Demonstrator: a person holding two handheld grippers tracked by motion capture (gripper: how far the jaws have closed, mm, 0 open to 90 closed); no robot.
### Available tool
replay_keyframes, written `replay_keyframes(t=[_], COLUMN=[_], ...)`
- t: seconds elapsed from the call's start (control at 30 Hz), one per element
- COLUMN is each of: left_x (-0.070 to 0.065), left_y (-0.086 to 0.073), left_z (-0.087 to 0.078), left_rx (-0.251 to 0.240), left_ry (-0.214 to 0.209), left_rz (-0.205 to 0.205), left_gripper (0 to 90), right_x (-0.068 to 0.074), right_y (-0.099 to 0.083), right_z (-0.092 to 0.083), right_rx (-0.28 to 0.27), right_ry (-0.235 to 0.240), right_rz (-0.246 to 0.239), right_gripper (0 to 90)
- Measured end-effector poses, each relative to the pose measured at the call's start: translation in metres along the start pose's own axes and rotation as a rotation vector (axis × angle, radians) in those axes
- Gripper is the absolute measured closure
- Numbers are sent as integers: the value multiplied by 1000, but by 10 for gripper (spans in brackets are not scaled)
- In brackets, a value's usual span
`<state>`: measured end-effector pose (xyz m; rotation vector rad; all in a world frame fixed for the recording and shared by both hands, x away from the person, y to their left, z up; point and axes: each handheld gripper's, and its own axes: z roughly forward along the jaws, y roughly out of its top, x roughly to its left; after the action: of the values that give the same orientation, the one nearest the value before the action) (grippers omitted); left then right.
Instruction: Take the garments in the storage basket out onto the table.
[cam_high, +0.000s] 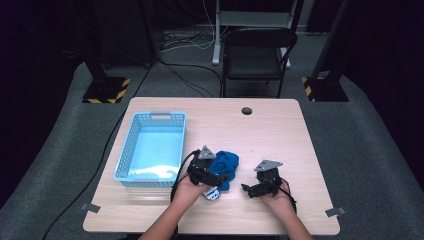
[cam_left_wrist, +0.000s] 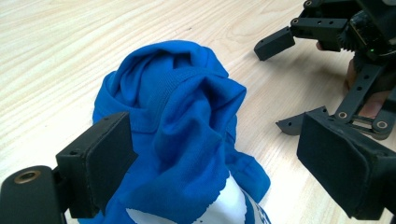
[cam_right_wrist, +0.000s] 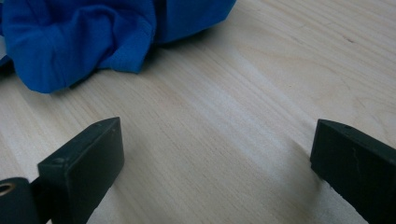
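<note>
Forearms enter at the near edge of the desk, each hand carrying a gripper. Left gripper sits at the near-left side of the blue cloth, its jaws spread wide. In the left gripper view one jaw stands against the cloth's left flank, apparently touching the fabric, and the other stands clear of the cloth on its right, above bare wood. A raised fold of the cloth lies between the two jaws, but the pads do not press on it; the cloth is released, not grasped.

Right gripper rests to the right of the cloth, near it but apart, with a strip of bare desk between. Its jaws are likewise spread wide, with nothing but wood grain between them in the right gripper view. That view shows the cloth beyond the jaws, toward the upper left.

Cloth condition: crumpled into a bunched heap, lying on the desk and not lifted. A white patch with blue marking shows at the cloth's near end, beside the left hand.

A light blue basket stands to the left of the cloth, well apart from it, on the same desk. A round hole in the desk top lies beyond the cloth, toward the far edge. A black chair stands on the floor beyond the cloth, past the far edge of the desk.
</note>
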<state>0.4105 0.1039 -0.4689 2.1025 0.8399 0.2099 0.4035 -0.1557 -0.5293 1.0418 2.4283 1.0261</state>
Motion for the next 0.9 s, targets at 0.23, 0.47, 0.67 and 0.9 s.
replay_keyframes(t=[0.23, 0.47, 0.67, 0.9], left_x=[1, 5, 10, 19], left_y=[-1, 0, 1, 3], left_z=[-7, -13, -20, -31], left_rx=[-20, -44, -59, -93], left_ry=[-2, 7, 17, 11], left_rz=[1, -5, -7, -40], left_gripper=[103, 103, 102, 100], right_x=[0, 0, 0, 0], right_y=[0, 0, 0, 0], right_z=[0, 0, 0, 0], right_rx=[0, 0, 0, 0], right_ry=[0, 0, 0, 0], right_rz=[0, 0, 0, 0], right_gripper=[22, 22, 22, 22])
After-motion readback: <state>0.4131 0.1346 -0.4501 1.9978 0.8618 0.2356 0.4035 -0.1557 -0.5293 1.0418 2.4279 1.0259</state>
